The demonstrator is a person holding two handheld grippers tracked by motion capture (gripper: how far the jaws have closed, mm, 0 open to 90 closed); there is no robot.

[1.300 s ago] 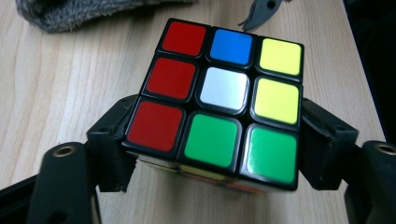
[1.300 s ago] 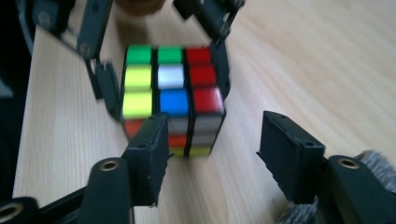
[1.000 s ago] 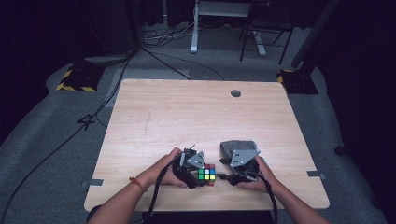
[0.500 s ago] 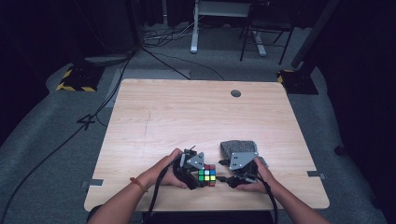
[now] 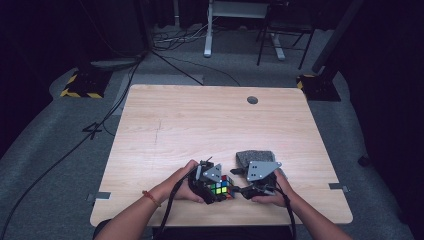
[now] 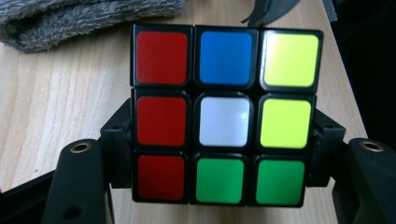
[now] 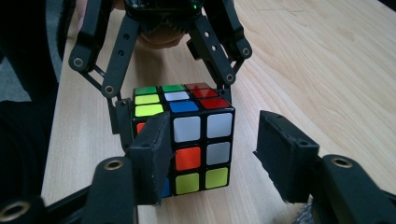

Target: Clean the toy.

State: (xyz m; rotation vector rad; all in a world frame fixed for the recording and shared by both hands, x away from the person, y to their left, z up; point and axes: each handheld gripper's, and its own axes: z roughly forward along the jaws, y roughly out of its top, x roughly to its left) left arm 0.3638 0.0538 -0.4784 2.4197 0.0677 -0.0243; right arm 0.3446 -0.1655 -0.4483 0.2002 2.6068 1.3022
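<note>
Cube (image 6: 224, 116) clenched in left fingers (image 6: 116, 154), seemingly unbranded; right fingers (image 7: 285, 154) released, just closing inward.

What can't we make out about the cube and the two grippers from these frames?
- Cube back and underside: in the left gripper view, hidden behind its own front face.
- Cube left column: in the right gripper view, covered by that gripper's near jaw.
- Grey cloth: cut off by the top edge.
- Right gripper jaw gap: too small in the high view.
</note>
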